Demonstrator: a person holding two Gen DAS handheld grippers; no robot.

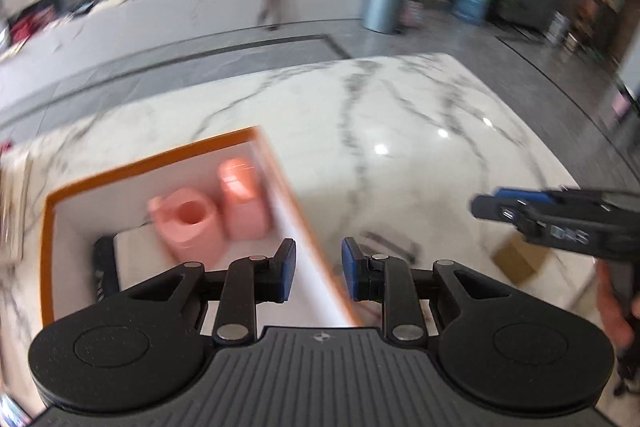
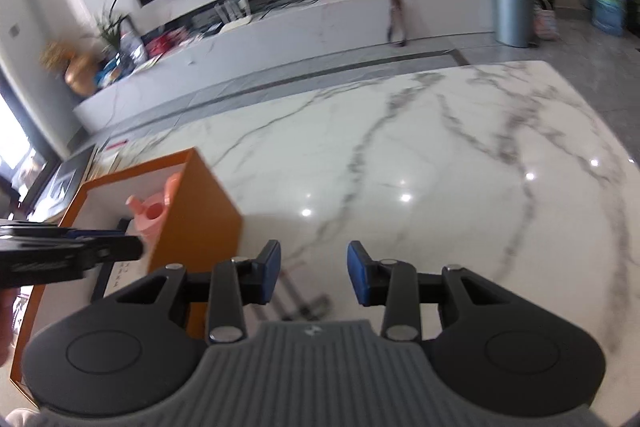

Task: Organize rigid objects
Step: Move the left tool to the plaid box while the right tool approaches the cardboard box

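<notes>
Both claws empty. Left gripper (image 1: 319, 269) jaws set narrow-to-medium apart, straddling the near-right wall of the orange box (image 1: 120, 169) but with air on both sides, so not clamped on it. Right gripper (image 2: 314, 273) jaws wider apart, nothing between them, only marble table (image 2: 420, 147) ahead.

Task items: two pink containers (image 1: 212, 211) already inside the box, at 10–11 o'clock from my left claw. They look upright, side by side against the far-right wall; whether they touch is blurred. A flat white item with a dark edge (image 1: 120, 267) lies on the box floor at 9 o'clock.

Still loose on the table: a small brown cardboard piece (image 1: 516, 261) at 3 o'clock in the left view, under the right gripper, and a blurred metal-looking object (image 2: 304, 303) at 6 o'clock just below the right claw's jaws. Identity unclear.

Judgement: the box is the collection bin; the right claw is open wide probably to take the loose pieces.
</notes>
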